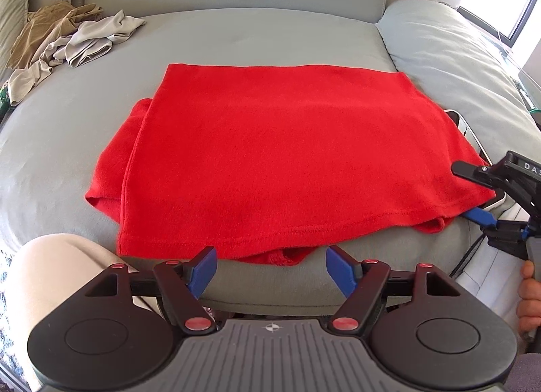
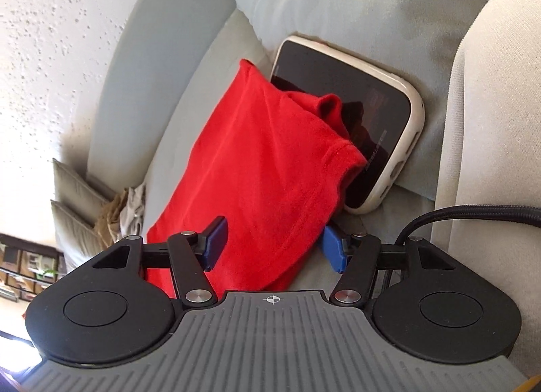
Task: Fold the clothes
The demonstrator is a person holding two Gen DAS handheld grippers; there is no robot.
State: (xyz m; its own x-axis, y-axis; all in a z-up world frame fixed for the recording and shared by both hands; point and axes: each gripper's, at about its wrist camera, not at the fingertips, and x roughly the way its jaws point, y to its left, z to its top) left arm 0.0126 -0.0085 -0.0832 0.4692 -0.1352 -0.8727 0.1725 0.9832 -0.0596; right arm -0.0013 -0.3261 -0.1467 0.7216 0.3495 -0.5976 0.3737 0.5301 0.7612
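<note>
Left wrist view: a folded red fleece garment [image 1: 277, 158] is laid flat on the grey sofa seat [image 1: 84, 115]. The left gripper [image 1: 270, 268] is held just short of its near hem, jaws released and empty.

Right wrist view: the right gripper [image 2: 274, 245] is set astride the garment's corner, jaws parted, beside a white-cased phone [image 2: 368, 121].

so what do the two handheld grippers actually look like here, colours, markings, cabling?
Both match: the left gripper and right gripper have black linkage arms, blue fingers, round black side housings and a ribbed grey centre plate with a small crosshair mark. Left pivots are red, right ones silver. A black braided cable runs to the right one.
</note>
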